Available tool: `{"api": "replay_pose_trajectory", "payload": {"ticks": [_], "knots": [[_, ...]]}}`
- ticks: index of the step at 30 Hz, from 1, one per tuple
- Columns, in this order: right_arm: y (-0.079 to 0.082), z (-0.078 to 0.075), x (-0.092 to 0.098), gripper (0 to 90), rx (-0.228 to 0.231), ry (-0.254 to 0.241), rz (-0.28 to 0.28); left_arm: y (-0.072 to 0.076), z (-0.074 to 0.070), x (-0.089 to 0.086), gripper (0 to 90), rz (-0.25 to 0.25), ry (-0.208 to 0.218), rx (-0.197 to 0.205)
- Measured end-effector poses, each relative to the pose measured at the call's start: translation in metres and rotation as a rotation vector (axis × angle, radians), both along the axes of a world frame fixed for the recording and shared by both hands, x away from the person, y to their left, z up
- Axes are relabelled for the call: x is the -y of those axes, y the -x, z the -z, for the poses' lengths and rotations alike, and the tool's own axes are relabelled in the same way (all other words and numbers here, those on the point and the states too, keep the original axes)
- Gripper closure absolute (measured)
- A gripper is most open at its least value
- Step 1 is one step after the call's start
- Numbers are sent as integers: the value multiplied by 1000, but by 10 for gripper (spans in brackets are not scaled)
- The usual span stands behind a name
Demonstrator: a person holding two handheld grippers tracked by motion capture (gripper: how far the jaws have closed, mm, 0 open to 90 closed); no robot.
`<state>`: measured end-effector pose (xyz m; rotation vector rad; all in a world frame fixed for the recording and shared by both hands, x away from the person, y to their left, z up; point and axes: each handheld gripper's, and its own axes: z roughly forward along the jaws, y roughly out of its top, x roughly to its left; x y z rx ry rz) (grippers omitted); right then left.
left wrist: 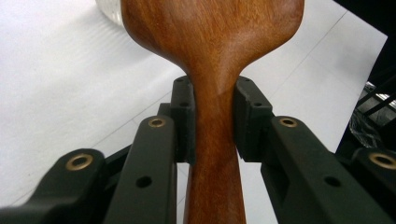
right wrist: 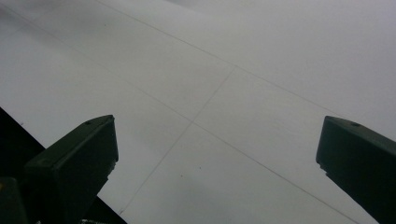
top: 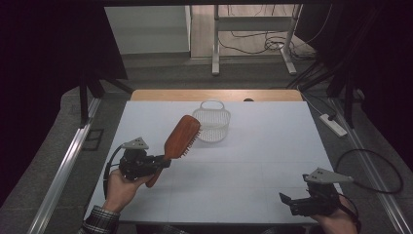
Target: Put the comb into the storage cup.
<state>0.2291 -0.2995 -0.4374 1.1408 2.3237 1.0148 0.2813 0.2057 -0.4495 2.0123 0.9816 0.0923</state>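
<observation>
The high view looks forward and down from above the person's side, far enough back to take in the whole white desk [top: 253, 146] and the floor past it. The left gripper view sits very close behind the left hand-held gripper [left wrist: 212, 116], looking along a wooden brush [left wrist: 215, 56] toward the far desk, which the high view also shows. The right gripper view looks down from near the desk's front edge, a part the high view shares.

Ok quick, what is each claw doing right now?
Left claw: closed on the wooden hairbrush, gripping its handle, brush lifted toward the basket.
Right claw: open, holding nothing, over the white table.
</observation>
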Motion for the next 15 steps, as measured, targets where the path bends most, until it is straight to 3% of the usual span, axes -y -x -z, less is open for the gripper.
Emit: {"api": "replay_pose_trajectory", "payload": {"ticks": [3,8,15], "knots": [[-1,-2,-1,0,2,-10,-14,0,-2,3,723,3,-4,16],[-6,-8,-5,0,-14,-72,-38,0,-5,12,723,20,-28,46],[-16,-19,-13,0,15,-130,-76,0,-7,24,723,41,-68,79]]}}
